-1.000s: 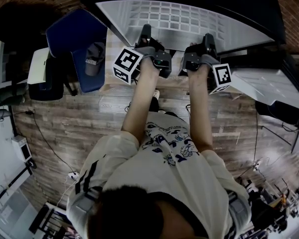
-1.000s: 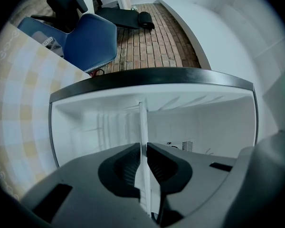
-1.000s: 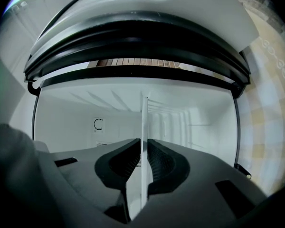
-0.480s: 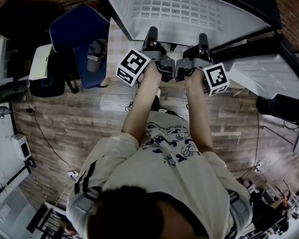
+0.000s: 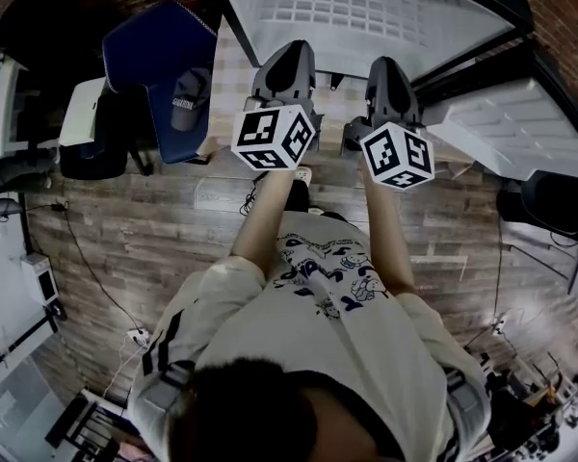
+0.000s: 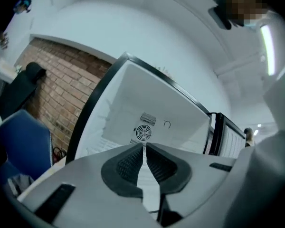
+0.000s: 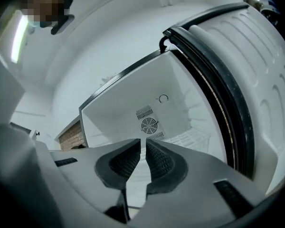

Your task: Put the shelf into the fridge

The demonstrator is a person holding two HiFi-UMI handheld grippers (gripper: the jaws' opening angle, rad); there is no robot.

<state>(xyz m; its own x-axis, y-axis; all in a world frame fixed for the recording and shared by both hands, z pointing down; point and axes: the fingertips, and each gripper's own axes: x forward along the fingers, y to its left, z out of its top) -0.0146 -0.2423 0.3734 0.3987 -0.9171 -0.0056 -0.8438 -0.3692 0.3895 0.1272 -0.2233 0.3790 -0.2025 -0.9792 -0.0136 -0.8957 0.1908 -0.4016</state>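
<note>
The white grid shelf (image 5: 366,12) lies in the mouth of the open fridge (image 5: 482,61), near the top of the head view. My left gripper (image 5: 287,54) and right gripper (image 5: 390,65) sit side by side at its front edge, tipped upward. In the left gripper view my left gripper (image 6: 145,146) has its jaws nearly together on a thin white strip. My right gripper (image 7: 143,141) looks the same. Both views face the fridge's back wall with its round fan (image 6: 142,133). The shelf (image 7: 194,137) stretches inward below.
The fridge door (image 7: 270,89) stands open at the right, its ribbed inner side showing (image 5: 520,133). A blue chair (image 5: 159,70) with a cap (image 5: 185,99) on it stands left of the fridge. Beside it is a white unit (image 5: 82,114). A brick wall (image 6: 52,89) is behind.
Both grippers have gone forward toward the fridge and tipped up, so their marker cubes now face the head camera. The shelf has slid deeper into the fridge.
</note>
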